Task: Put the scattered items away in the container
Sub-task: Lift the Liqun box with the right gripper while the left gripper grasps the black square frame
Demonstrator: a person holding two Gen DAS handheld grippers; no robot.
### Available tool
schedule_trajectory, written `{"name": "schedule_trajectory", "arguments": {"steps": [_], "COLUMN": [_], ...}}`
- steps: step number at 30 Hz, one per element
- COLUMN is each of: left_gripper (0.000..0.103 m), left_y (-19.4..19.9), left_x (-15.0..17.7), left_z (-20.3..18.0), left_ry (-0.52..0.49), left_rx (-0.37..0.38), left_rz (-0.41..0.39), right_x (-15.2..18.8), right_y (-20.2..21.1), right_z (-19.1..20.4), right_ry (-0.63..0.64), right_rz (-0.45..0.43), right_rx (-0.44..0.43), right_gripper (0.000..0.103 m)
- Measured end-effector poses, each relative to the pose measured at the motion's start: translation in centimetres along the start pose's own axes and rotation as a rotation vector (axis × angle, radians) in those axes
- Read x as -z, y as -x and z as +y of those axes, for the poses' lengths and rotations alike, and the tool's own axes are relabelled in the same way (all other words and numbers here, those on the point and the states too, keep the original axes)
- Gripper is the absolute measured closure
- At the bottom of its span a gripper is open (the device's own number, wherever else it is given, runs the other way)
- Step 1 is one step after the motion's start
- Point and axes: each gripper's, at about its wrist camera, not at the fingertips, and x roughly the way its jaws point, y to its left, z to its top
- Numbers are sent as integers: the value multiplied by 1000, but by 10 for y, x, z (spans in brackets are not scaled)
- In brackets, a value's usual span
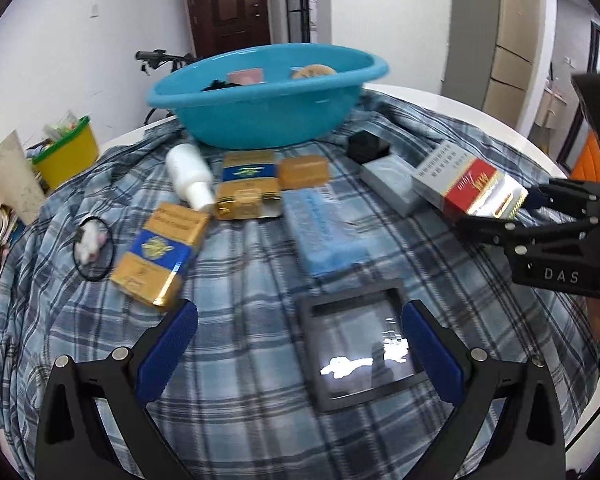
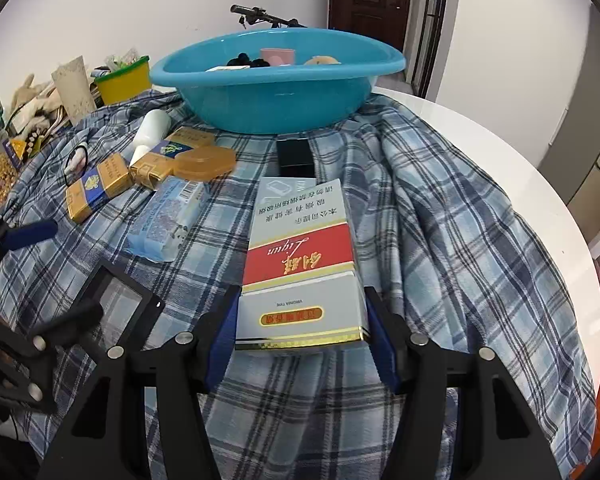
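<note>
My right gripper (image 2: 302,304) is shut on a grey and red carton (image 2: 300,256), which it holds slightly above the plaid cloth; in the left wrist view the carton (image 1: 464,184) hangs at the right. The blue basin (image 1: 260,120) stands at the back with a few items inside. My left gripper (image 1: 300,316) is open over the cloth, and a black square frame (image 1: 364,352) lies by its right finger. Two gold-and-blue boxes (image 1: 160,252), a white bottle (image 1: 190,176), an amber case (image 1: 304,170), a blue tissue pack (image 1: 324,232), a black box (image 1: 368,146) and a hair tie (image 1: 90,244) lie scattered.
The plaid cloth (image 2: 440,220) covers a round white table (image 2: 520,160) whose edge curves along the right. A yellow tub (image 1: 70,156) and piled clutter sit off the left side. A grey flat box (image 1: 392,180) lies under the carton's far end.
</note>
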Motion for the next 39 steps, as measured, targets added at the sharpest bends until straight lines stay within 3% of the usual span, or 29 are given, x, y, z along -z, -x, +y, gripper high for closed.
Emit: {"name": "schedule_trajectory", "arguments": {"steps": [8,19,24,28,32,39], "left_gripper": [0,0,0,19,29,30], "left_y": [-22,-43,-46,-44,-39,-23], "left_x": [0,-1,-2,-2,-4,-5], "left_z": [-25,-22,-23,-23,-23,-19], "left_ry": [-61,-28,-30,-22,-22,-22], "left_rx": [-11,2,5,44,34,32], "left_rz": [66,130,124,123,107,69], "right_x": [7,9,10,12,13,13], "right_y": [10,20,19,17,17,24], "right_z": [-18,-28,-28,-29,-30,-31], "right_ry": [-55,-85,-88,-91,-93,-95], "right_rz": [-19,-47,-45,-41,-41,-55], "right_rx": [1,-12,-14,-17,-16,-10], "right_gripper": [46,46,46,46,46,46]}}
